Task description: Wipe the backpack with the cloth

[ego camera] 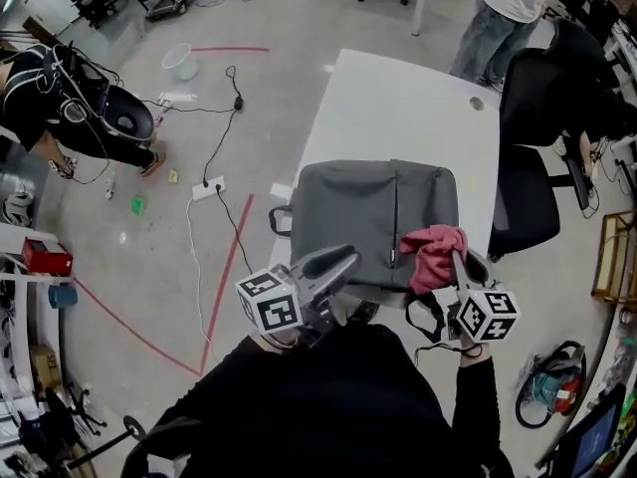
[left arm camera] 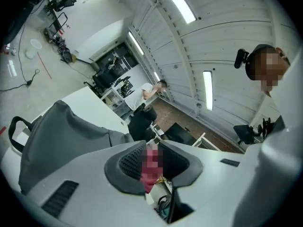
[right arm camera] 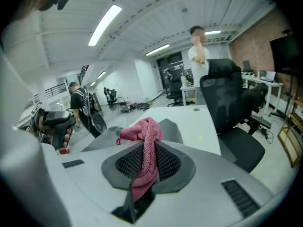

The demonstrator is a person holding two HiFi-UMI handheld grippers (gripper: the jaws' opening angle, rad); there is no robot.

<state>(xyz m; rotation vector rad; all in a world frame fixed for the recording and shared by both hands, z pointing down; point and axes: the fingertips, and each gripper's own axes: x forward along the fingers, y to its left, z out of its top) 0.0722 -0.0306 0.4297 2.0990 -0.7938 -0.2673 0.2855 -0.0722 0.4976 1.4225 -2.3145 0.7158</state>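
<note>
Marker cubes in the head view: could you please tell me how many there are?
2. One cube is on the left tool by the backpack; the other is on the right tool, holding the pink cloth. None looks hidden.

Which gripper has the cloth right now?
The right gripper: its jaws are clamped on the pink cloth, which bunches up above them. The left gripper holds nothing; its jaws stand slightly apart with nothing between them.

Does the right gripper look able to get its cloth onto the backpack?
Probably yes: the right gripper, shut on the pink cloth, hangs at the near edge of the backpack, nothing between.
</note>
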